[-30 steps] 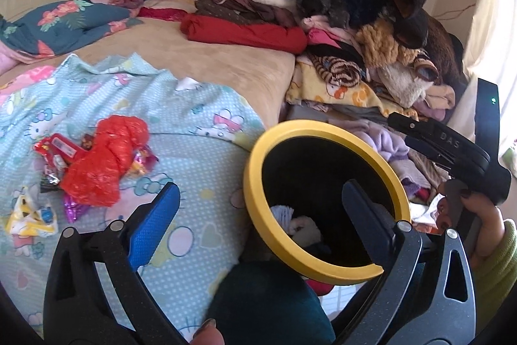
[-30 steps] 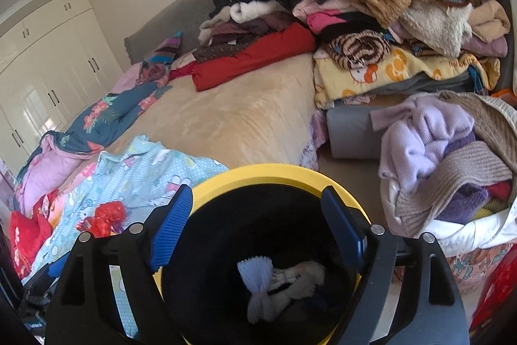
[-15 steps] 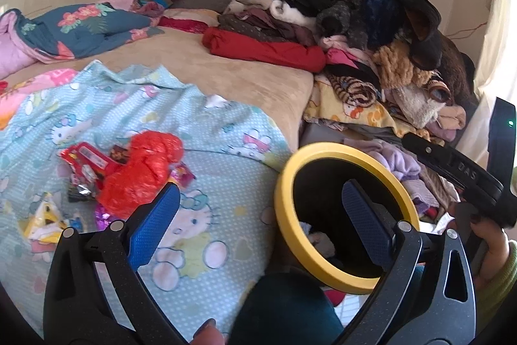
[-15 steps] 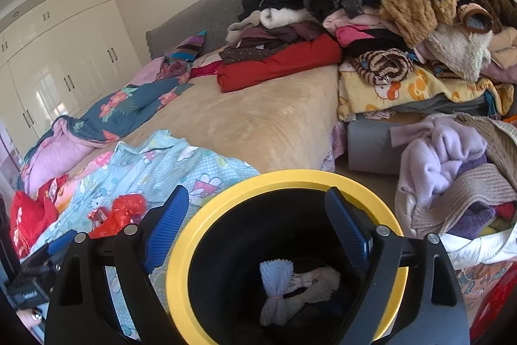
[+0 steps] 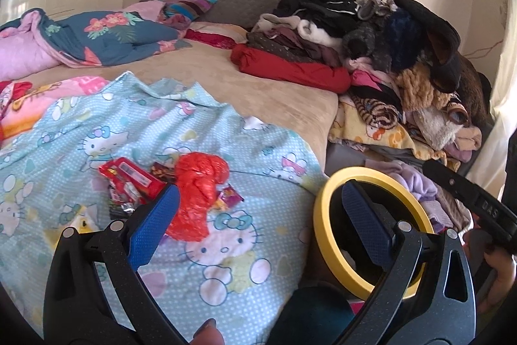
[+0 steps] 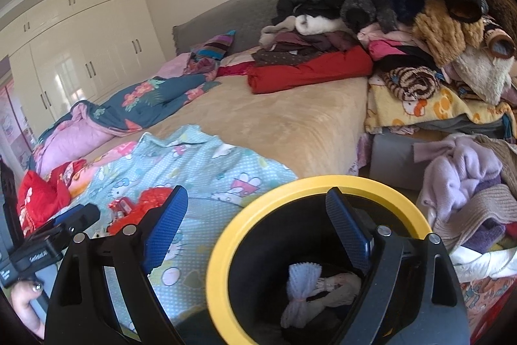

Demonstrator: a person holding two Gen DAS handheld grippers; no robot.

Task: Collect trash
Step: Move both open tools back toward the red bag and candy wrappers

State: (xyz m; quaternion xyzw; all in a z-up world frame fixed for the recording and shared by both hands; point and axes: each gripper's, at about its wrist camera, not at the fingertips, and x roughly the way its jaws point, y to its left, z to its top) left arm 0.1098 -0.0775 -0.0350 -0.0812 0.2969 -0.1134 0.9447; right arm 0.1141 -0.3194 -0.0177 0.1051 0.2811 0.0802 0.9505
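My grippers above the bed [image 5: 284,92], trash at left centre.
Both my left gripper [image 5: 258,215] and right gripper [image 6: 258,215] stand apart, empty. Red trash pile [image 5: 194,193] lies on the blue blanket [image 5: 97,125]; yellow-rimmed bin [image 6: 290,186] sits lower right.

Crumpled red plastic bag [image 5: 200,193] on the light-blue cartoon-print sheet [image 5: 135,125], near end of the bed. Just left, touching it: red snack packet [image 5: 131,178], flat, label up; dark wrapper [image 5: 163,174] between them; small shiny wrappers [image 5: 124,204] at the near edge. Right, beside the bed: black bin, yellow rim [image 6: 323,183], upright, open. Inside: pale knotted paper or cloth scraps [image 6: 303,290] at the bottom.
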